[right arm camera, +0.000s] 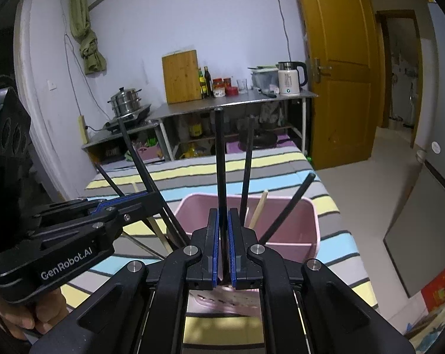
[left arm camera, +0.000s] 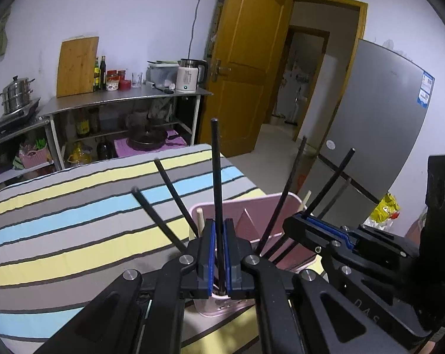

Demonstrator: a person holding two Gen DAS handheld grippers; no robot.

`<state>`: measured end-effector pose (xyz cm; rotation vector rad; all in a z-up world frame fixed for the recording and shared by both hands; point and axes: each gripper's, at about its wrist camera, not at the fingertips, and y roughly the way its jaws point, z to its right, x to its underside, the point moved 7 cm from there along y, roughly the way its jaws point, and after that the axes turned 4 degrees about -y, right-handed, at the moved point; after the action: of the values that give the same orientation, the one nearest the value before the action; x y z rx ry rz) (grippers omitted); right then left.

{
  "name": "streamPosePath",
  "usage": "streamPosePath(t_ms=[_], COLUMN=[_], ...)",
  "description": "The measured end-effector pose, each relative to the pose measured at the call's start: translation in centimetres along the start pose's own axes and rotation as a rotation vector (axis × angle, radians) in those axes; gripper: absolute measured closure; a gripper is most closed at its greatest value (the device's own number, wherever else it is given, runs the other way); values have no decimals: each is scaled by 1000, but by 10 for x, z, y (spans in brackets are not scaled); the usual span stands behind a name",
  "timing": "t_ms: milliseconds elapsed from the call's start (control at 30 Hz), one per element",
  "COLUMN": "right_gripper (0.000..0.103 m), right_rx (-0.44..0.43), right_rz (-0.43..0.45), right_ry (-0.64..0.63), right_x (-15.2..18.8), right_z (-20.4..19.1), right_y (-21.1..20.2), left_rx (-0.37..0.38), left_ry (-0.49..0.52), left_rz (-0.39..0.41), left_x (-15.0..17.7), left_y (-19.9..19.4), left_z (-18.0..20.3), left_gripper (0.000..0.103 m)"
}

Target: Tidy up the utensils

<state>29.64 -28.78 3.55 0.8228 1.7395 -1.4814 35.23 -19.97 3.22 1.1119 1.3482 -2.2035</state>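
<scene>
Left wrist view only: grey fridge (left arm camera: 378, 135) at right, yellow bag (left arm camera: 384, 209) on the floor beside it, and the right gripper (left arm camera: 308, 221) seen side-on. Right wrist view only: green cloth (right arm camera: 87, 38) hanging on the wall, wall socket, the left gripper (right arm camera: 134, 199) side-on with "GenRobot.AI" on its body, and a bare hand (right arm camera: 22, 315) under it. Both views share the striped tablecloth (left arm camera: 60, 221), steel counter, kettle and cutting board.

Left gripper: blue pads clamped on one black chopstick (left arm camera: 218, 191), which stands nearly upright between the fingers, lower end running down into the pink holder (left arm camera: 281, 203) directly below and ahead.

Right gripper (right arm camera: 222, 215): pads likewise pinched on a black chopstick (right arm camera: 221, 162), upright, over the pink holder's (right arm camera: 308, 221) near rim.

Other black chopsticks (right arm camera: 247, 165) and a pale wooden one (right arm camera: 259, 206) lean out of the holder at various angles. Holder sits on the tablecloth, near the table's right edge.
</scene>
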Motion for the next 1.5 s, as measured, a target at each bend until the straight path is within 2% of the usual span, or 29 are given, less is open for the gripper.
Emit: streamPosePath(t_ms=[267, 433, 767, 1500], right_gripper=[95, 90, 84, 82], right_rx=[-20, -13, -9, 17], right_rz=[-23, -7, 31, 48], right_ry=[33, 30, 36, -14], right_x=[6, 5, 13, 79], right_z=[5, 5, -1, -26], right_y=[-4, -17, -46, -94], left_rx=[16, 11, 8, -46], left_ry=[-2, 4, -4, 46], left_rz=[10, 33, 85, 136], left_x=[2, 3, 15, 103], left_y=[-10, -24, -62, -114], left_z=[2, 4, 5, 17], left_gripper=[94, 84, 83, 83])
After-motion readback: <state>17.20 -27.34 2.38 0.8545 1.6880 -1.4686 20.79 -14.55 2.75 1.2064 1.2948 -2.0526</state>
